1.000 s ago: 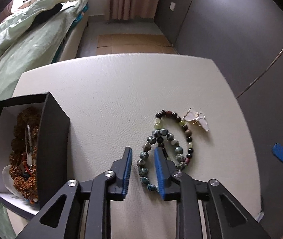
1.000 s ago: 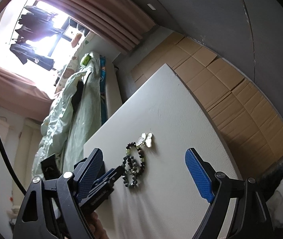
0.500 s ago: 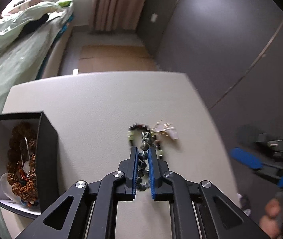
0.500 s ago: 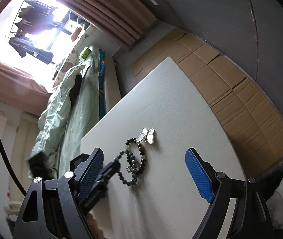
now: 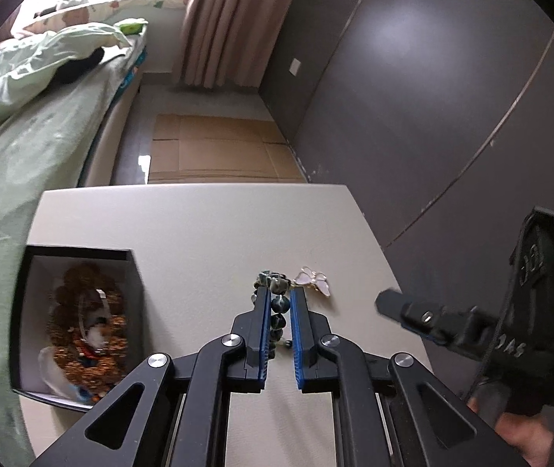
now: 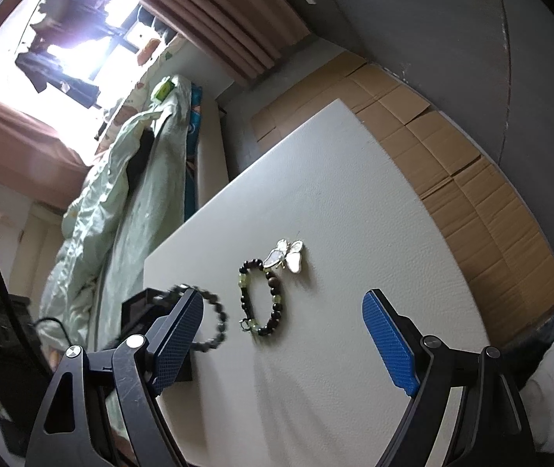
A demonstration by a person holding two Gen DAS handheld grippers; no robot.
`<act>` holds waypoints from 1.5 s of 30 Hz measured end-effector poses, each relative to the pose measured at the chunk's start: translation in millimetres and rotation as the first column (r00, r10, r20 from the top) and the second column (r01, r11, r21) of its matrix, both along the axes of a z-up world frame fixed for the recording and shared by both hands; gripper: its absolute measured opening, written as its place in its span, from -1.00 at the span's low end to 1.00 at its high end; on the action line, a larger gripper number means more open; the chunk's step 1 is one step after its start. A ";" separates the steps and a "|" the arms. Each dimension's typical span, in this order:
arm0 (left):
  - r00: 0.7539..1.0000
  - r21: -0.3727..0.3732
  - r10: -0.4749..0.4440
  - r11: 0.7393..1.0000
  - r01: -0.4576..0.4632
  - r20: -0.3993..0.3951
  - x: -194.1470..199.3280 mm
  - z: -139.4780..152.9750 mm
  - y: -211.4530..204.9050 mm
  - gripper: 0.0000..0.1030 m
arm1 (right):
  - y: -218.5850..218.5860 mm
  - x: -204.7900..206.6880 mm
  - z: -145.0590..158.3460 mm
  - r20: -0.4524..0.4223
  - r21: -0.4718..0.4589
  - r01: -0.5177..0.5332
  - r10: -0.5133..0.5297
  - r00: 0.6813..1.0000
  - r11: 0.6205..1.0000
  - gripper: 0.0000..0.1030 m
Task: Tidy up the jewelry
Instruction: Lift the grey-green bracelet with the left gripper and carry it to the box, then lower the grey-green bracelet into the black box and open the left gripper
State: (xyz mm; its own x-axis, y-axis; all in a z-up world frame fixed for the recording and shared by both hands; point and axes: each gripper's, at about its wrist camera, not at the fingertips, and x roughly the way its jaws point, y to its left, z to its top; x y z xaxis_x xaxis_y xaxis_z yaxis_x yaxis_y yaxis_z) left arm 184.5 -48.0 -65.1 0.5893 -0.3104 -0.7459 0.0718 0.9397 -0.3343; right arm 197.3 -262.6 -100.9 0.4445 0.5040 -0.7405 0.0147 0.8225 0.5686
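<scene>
While pinched between the nearly shut pads of the left gripper (image 5: 279, 313), grey-green bead bracelet (image 5: 277, 295) raised off the white table (image 5: 199, 233).
Left of that bracelet: black box (image 5: 136, 292) holding brown bead strands (image 5: 82, 323). Right of it: dark bracelet (image 6: 261, 295), butterfly brooch (image 6: 286, 255), right gripper (image 6: 282, 336) gaping wide, empty.

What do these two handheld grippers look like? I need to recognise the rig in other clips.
Both are matte black linkage frames with silver pivot bolts. The left gripper and the right gripper carry ribbed blue pads on their jaws. The right's body shows a small green light, embossed lettering and a thin black cable.
</scene>
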 end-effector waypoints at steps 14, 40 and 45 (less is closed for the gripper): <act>0.995 -0.027 0.092 0.995 -0.092 0.025 -9.3 10.9 52.5 -0.81 | 68.6 -0.8 -27.8 -0.101 -0.028 -0.190 0.186 0.977 0.981 0.10; 0.987 -0.049 0.155 0.987 -0.154 0.031 -22.0 14.8 95.0 -0.80 | 112.4 13.0 -43.4 -0.087 -0.254 -0.184 0.167 0.982 0.949 -0.76; 0.984 -0.052 0.177 0.983 -0.175 0.030 -23.0 15.4 104.3 -0.80 | 106.0 12.5 -43.2 -0.091 -0.213 -0.179 0.162 0.983 0.961 -0.88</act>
